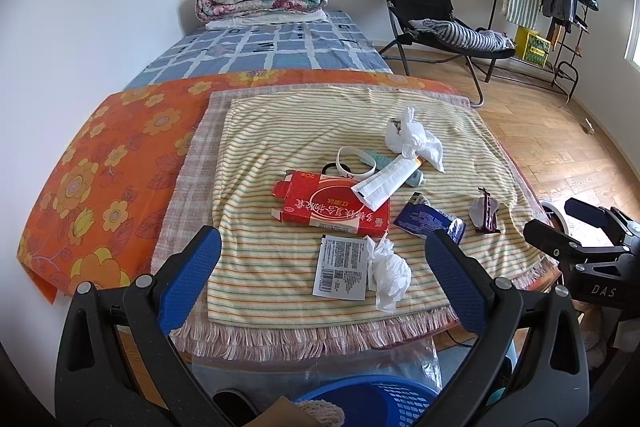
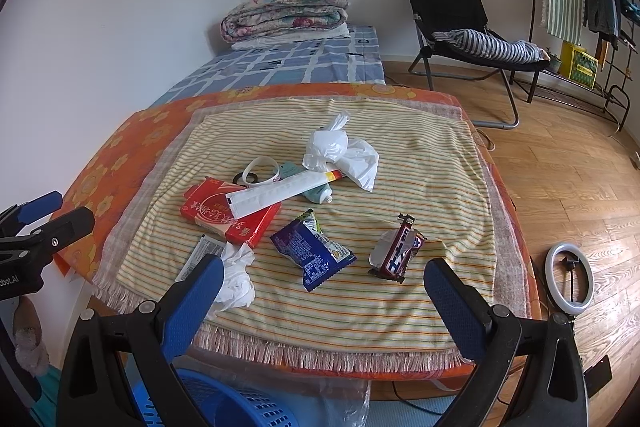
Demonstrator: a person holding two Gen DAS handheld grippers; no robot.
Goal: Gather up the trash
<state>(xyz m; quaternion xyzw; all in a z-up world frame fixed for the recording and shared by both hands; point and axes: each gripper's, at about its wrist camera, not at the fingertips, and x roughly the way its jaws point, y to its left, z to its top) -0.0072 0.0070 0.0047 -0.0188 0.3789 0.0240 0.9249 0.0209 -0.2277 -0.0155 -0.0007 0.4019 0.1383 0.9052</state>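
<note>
Trash lies scattered on a striped yellow cloth (image 1: 280,131) over a table. A red carton (image 1: 336,205) (image 2: 230,213) carries a white tube (image 1: 386,183) (image 2: 276,195). Nearby lie a blue snack wrapper (image 2: 314,255) (image 1: 430,221), a dark candy wrapper (image 2: 396,253) (image 1: 486,213), a crumpled tissue (image 1: 388,273) (image 2: 236,279), a white sachet (image 1: 340,267) and a knotted white plastic bag (image 1: 414,139) (image 2: 340,151). My left gripper (image 1: 322,261) is open above the near edge, framing the sachet and tissue. My right gripper (image 2: 324,281) is open too, with the blue wrapper between its fingers' line.
A blue plastic basket (image 2: 236,407) (image 1: 368,399) lined with clear plastic stands below the table's near edge. A white wristband (image 1: 356,163) and a teal tube (image 2: 316,191) lie among the trash. A bed (image 1: 272,47), a black folding chair (image 2: 460,23), a clothes rack (image 2: 592,11) and a ring light (image 2: 570,279) surround the table.
</note>
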